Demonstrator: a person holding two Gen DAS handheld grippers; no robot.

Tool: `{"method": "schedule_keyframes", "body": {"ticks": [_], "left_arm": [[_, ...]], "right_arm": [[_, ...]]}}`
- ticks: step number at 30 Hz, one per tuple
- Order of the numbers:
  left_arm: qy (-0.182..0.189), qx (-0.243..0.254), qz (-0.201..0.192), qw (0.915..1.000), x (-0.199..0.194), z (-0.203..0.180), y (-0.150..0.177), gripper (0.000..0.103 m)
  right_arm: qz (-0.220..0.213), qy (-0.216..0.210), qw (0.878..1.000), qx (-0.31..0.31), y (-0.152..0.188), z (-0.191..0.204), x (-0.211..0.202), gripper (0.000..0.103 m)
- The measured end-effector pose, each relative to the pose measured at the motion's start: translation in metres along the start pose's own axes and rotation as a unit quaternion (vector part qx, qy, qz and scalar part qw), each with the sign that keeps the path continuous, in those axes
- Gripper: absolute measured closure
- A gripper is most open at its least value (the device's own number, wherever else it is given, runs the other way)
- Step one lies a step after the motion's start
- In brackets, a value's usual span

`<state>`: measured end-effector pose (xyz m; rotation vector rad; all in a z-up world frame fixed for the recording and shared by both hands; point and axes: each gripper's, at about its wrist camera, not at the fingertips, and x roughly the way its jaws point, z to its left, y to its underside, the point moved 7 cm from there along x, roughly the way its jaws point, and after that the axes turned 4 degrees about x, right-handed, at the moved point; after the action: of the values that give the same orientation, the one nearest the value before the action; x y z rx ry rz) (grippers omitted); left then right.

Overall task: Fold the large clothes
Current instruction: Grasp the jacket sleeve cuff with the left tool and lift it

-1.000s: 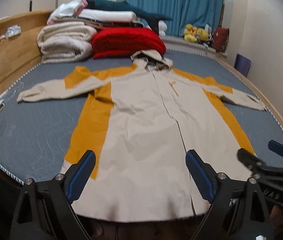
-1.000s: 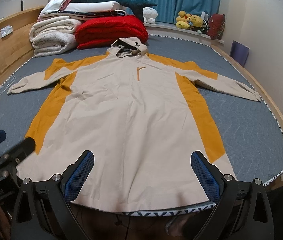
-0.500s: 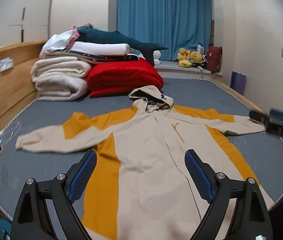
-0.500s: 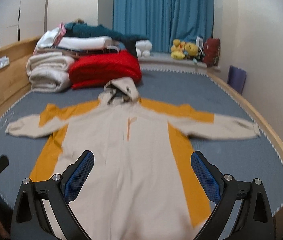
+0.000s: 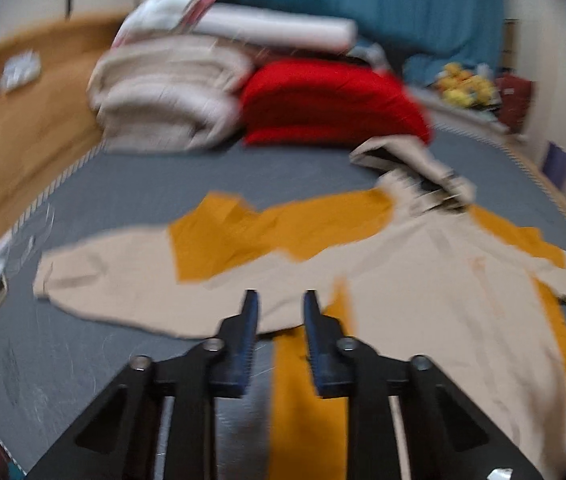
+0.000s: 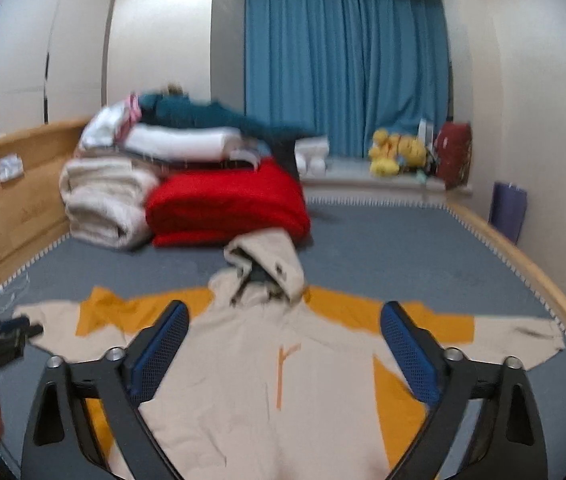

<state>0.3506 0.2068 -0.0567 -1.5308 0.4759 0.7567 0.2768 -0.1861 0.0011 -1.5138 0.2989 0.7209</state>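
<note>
Narrowed to a slim gap over the left sleeve (image 5: 131,280) of the jacket (image 6: 283,380) spread flat on the bed (image 6: 403,248), left gripper (image 5: 279,304) risking a missed pinch; right gripper (image 6: 283,344) fingers wide open.

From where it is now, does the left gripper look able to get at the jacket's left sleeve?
Probably yes. The left gripper sits just short of the sleeve, which lies flat on the bed with nothing over it; its jaws are narrowed but still apart.
</note>
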Motion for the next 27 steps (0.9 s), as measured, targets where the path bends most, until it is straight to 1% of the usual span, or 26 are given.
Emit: {"method": "schedule_keyframes", "body": {"ticks": [1, 2, 3, 4, 5, 7, 8, 9, 12, 13, 14, 16, 17, 19, 22, 23, 27], "left_arm": [[-0.002, -0.02, 0.02, 0.9996, 0.017, 0.02, 0.005, 0.088], [-0.004, -0.032, 0.03, 0.999, 0.026, 0.031, 0.011, 0.088], [-0.008, -0.047, 0.041, 0.998, 0.036, 0.049, 0.015, 0.088], [-0.014, -0.063, 0.05, 0.9966, 0.046, 0.07, 0.018, 0.088], [-0.018, -0.07, 0.054, 0.9959, 0.052, 0.081, 0.019, 0.088], [-0.034, -0.096, 0.059, 0.9931, 0.064, 0.121, 0.022, 0.088], [-0.037, -0.107, 0.06, 0.9917, 0.067, 0.133, 0.023, 0.088], [-0.041, -0.126, 0.062, 0.9892, 0.072, 0.153, 0.026, 0.088], [-0.058, -0.177, 0.065, 0.9804, 0.083, 0.207, 0.037, 0.088], [-0.066, -0.194, 0.069, 0.9763, 0.088, 0.226, 0.043, 0.088], [-0.07, -0.208, 0.072, 0.973, 0.093, 0.237, 0.045, 0.088], [-0.074, -0.252, 0.076, 0.9619, 0.103, 0.271, 0.057, 0.088], [-0.074, -0.267, 0.077, 0.9577, 0.106, 0.28, 0.06, 0.087], [-0.072, -0.313, 0.074, 0.9443, 0.113, 0.307, 0.07, 0.084], [-0.068, -0.357, 0.067, 0.9292, 0.122, 0.333, 0.078, 0.076], [-0.068, -0.366, 0.067, 0.9258, 0.125, 0.338, 0.08, 0.074], [-0.069, -0.404, 0.066, 0.91, 0.131, 0.36, 0.089, 0.069]], "right_arm": [[0.006, -0.005, 1.0, -0.001, 0.004, 0.0, 0.004, 0.038], [0.008, -0.007, 1.0, 0.0, 0.005, 0.002, 0.011, 0.044], [0.008, -0.007, 1.0, 0.0, 0.006, 0.002, 0.015, 0.058], [0.01, -0.01, 1.0, -0.003, 0.005, 0.005, 0.023, 0.069], [0.012, -0.011, 1.0, -0.006, 0.006, 0.007, 0.03, 0.071], [0.019, -0.008, 1.0, -0.007, 0.011, 0.007, 0.042, 0.071], [0.027, -0.008, 1.0, -0.007, 0.014, 0.006, 0.047, 0.071], [0.041, -0.01, 0.999, -0.006, 0.019, 0.007, 0.056, 0.071], [0.062, -0.009, 0.998, -0.005, 0.027, 0.009, 0.071, 0.071], [0.066, -0.009, 0.998, -0.006, 0.028, 0.009, 0.074, 0.071], [0.07, -0.009, 0.997, -0.007, 0.029, 0.011, 0.079, 0.071], [0.075, -0.005, 0.997, -0.01, 0.033, 0.014, 0.085, 0.071], [0.078, -0.001, 0.997, -0.014, 0.036, 0.015, 0.089, 0.071], [0.082, 0.003, 0.996, -0.02, 0.041, 0.016, 0.095, 0.071], [0.095, 0.003, 0.995, -0.026, 0.05, 0.018, 0.104, 0.071], [0.1, 0.001, 0.995, -0.025, 0.053, 0.018, 0.108, 0.071], [0.112, -0.009, 0.994, -0.019, 0.059, 0.015, 0.117, 0.071]]}}
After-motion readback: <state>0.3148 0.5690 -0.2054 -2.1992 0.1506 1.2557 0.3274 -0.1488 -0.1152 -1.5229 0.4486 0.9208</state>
